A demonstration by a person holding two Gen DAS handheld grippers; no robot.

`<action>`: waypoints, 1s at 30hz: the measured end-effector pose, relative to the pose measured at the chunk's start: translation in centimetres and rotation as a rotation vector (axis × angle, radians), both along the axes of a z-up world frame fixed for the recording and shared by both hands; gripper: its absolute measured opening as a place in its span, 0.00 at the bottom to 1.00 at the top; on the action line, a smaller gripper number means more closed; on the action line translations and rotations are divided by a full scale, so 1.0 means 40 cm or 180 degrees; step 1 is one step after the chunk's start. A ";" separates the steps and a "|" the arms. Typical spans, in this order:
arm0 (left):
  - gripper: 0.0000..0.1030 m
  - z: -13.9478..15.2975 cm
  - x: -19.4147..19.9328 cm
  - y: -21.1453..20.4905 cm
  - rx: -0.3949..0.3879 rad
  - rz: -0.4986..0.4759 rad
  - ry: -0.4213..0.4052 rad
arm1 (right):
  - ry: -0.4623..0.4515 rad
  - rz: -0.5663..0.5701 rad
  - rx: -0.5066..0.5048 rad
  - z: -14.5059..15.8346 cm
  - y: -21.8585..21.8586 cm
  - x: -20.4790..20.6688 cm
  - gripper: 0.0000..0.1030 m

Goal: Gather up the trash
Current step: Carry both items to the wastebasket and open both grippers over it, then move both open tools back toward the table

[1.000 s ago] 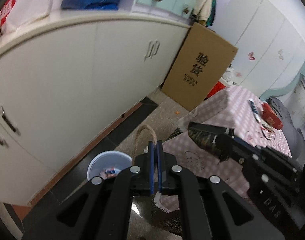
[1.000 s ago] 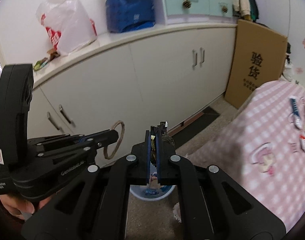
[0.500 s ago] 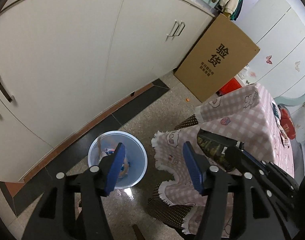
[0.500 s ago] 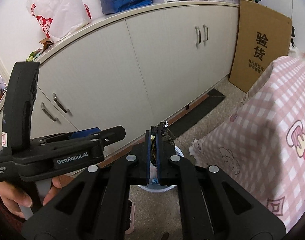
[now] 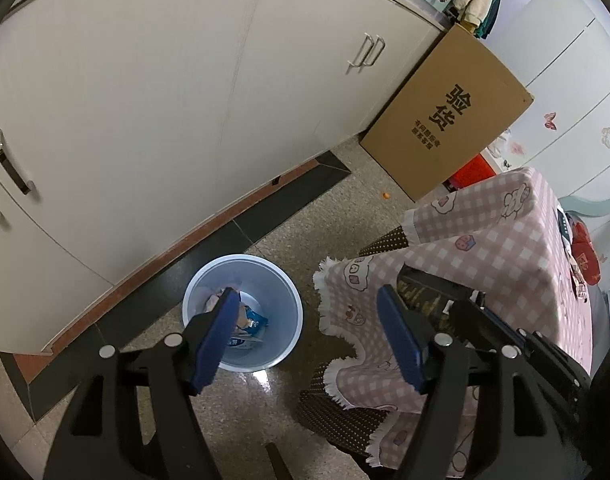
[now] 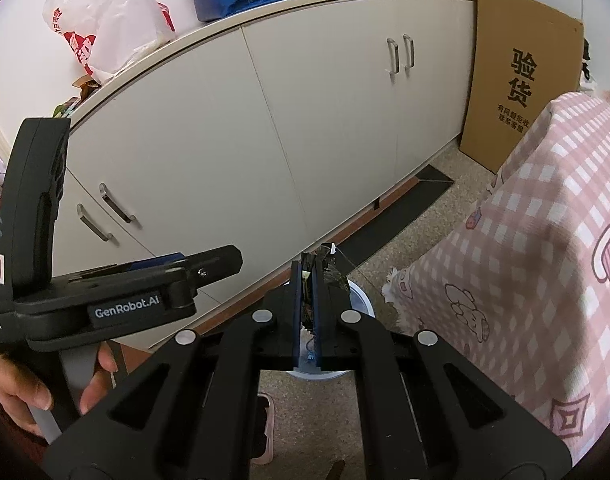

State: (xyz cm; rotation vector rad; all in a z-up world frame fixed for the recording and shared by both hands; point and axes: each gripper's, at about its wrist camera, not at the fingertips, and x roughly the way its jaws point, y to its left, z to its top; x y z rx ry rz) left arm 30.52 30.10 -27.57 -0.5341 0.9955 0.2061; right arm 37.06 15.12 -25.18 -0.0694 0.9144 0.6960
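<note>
Your left tongs [image 5: 309, 320] are spread wide with nothing between them, held above the pale blue bin [image 5: 283, 280] on the floor, which holds a few wrappers [image 5: 251, 322]. Your right tongs [image 6: 307, 276] are clamped tight on a dark crumpled wrapper [image 6: 332, 270], just above that bin [image 6: 363, 298], beside the pink checked cloth [image 6: 545, 240].

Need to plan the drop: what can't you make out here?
- Right wrist view: the bin is mostly hidden behind the right tongs.
- Dark wrapper there: print too small to read.
- Left wrist view: bin contents partly covered by a left tongs finger.
</note>
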 end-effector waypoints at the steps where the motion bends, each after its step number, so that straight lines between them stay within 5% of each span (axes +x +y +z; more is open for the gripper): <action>1: 0.68 0.002 -0.004 0.001 0.0002 0.0017 -0.0006 | -0.0004 0.0009 0.0010 0.002 0.003 -0.001 0.04; 10: 0.70 0.055 -0.061 0.052 0.0137 0.0296 -0.0131 | 0.0022 0.0151 0.0196 0.012 0.060 -0.001 0.09; 12: 0.71 0.066 -0.073 0.063 0.0160 0.0345 -0.0156 | 0.0049 0.0141 0.0252 0.009 0.075 0.005 0.25; 13: 0.71 0.072 -0.078 0.068 0.0190 0.0372 -0.0164 | 0.0035 0.0117 0.0283 0.011 0.078 0.006 0.45; 14: 0.73 0.076 -0.084 0.073 0.0233 0.0421 -0.0154 | 0.0000 0.0061 0.0294 0.013 0.075 0.006 0.54; 30: 0.73 0.154 -0.103 -0.020 0.0291 0.0202 -0.0346 | -0.0235 -0.0236 0.0312 0.107 -0.042 -0.031 0.54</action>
